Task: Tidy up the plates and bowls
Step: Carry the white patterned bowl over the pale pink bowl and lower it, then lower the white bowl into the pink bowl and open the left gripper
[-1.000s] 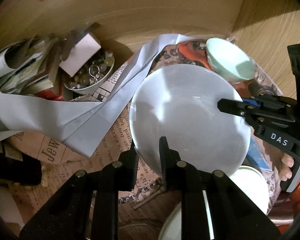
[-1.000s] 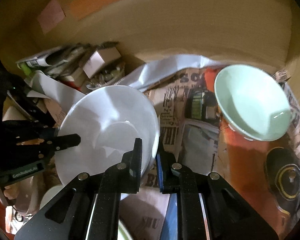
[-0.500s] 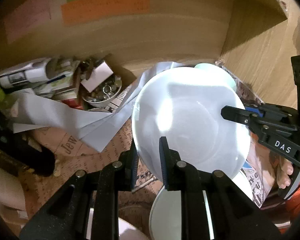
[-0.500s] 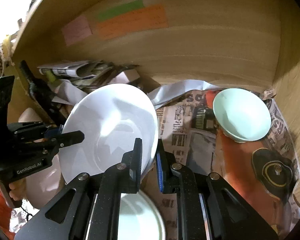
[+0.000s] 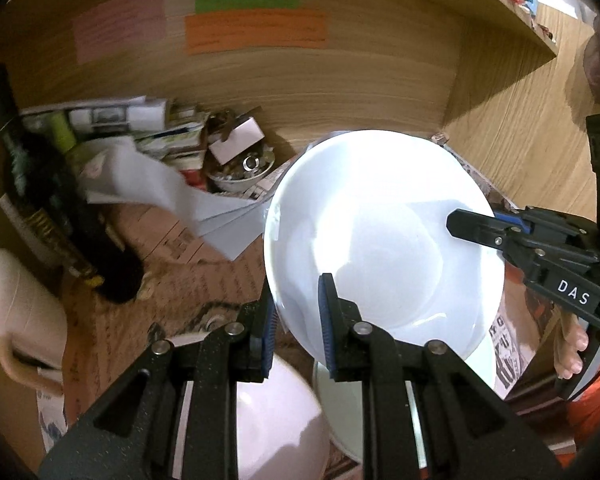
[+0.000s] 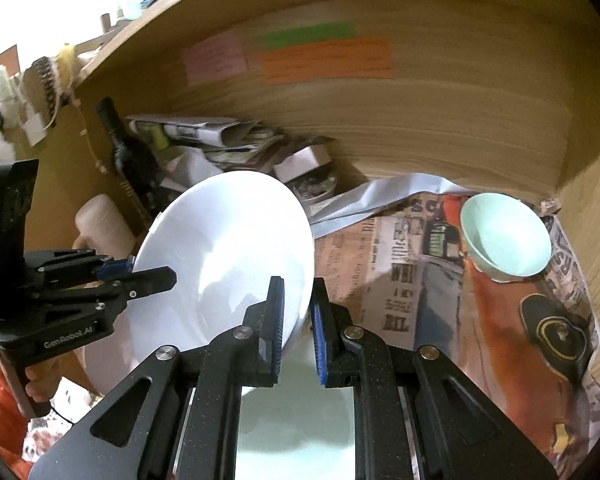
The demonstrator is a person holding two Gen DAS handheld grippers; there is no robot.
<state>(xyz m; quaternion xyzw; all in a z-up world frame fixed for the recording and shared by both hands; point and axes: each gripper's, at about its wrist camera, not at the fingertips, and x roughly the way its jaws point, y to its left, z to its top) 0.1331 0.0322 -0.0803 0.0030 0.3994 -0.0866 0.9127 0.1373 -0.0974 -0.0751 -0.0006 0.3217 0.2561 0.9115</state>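
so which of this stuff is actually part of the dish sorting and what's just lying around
Part of the job:
- white plate, clamped at opposite rims by the left tool and the right tool
- mint bowl
- pink bowl

Lying about:
- dark bottle
- newspaper lining
- bowl of trinkets
- loose white paper

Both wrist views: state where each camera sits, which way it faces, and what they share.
Left wrist: sits on the left hand-held gripper, facing forward and down at the white plate whose rim it clamps; the right hand-held gripper and fingers show at right.
Right wrist: sits on the right hand-held gripper, facing down at the plate's opposite rim; the left one shows at left, a green bowl at right.
Shared: plate, dark bottle, coloured notes.
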